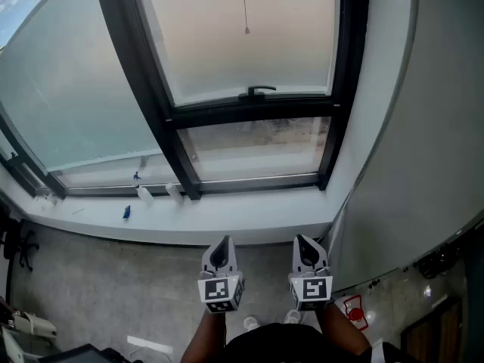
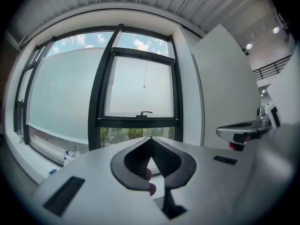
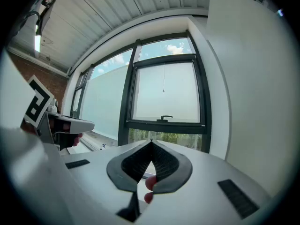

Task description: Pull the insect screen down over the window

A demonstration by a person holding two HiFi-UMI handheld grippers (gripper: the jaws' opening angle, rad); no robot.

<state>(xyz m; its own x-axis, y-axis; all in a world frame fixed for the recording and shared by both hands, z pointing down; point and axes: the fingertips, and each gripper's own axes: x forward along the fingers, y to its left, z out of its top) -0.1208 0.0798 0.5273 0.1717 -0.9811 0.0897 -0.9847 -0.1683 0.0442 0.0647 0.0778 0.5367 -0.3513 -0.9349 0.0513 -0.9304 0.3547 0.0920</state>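
A black-framed window [image 1: 249, 112] stands ahead, above a white sill. Its pale insect screen [image 1: 242, 36] covers the upper pane down to a black bar with a small handle [image 1: 257, 91]. A thin pull cord [image 1: 245, 6] with a small weight hangs in front of the screen. Below the bar a strip of clear glass [image 1: 257, 146] shows greenery outside. My left gripper [image 1: 220, 257] and right gripper [image 1: 305, 252] are side by side, low and well short of the window, both shut and empty. The handle [image 2: 146, 112] and cord [image 3: 163, 83] sit far beyond the jaw tips in both gripper views.
A white wall panel [image 1: 423, 127] runs close along the right. A larger frosted pane [image 1: 68, 89] fills the left. Small spray bottles [image 1: 144, 191] and a blue item [image 1: 126, 212] lie on the sill [image 1: 227, 218]. Grey floor lies below, with clutter at the left edge.
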